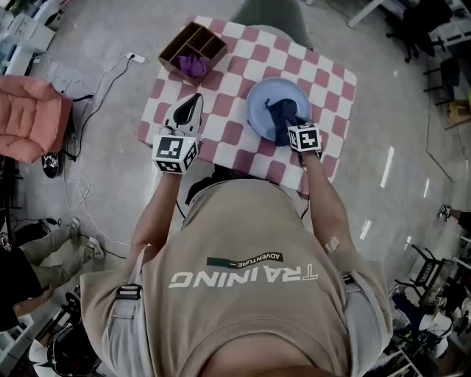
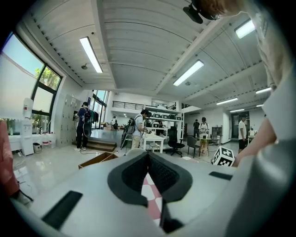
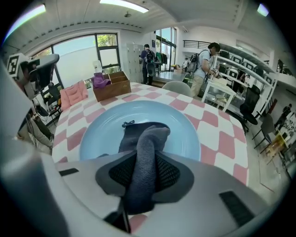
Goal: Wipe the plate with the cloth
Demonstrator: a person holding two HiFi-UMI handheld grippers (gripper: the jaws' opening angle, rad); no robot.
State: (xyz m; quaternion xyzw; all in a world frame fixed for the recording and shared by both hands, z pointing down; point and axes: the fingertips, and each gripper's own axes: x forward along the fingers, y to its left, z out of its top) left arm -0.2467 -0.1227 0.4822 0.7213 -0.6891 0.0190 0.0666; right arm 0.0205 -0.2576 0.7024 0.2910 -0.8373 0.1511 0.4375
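A light blue plate [image 1: 261, 96] [image 3: 104, 127] sits on the right half of the pink-and-white checkered table [image 1: 243, 70]. A dark grey cloth [image 1: 282, 112] [image 3: 141, 134] lies bunched in the plate, with one fold running up between my right gripper's jaws. My right gripper [image 1: 288, 124] [image 3: 147, 141] is shut on that cloth and tilts down over the plate's near side. Over the table's left half my left gripper [image 1: 193, 101] [image 2: 148, 156] points roughly level, its jaws meeting at the tips with nothing between them.
A wooden divided box [image 1: 193, 48] [image 3: 111, 87] with a purple cloth inside stands at the table's far left corner. A grey chair [image 1: 274, 16] is at the far side. A pink cushion [image 1: 26, 116] and cables [image 1: 88, 140] lie on the floor to the left.
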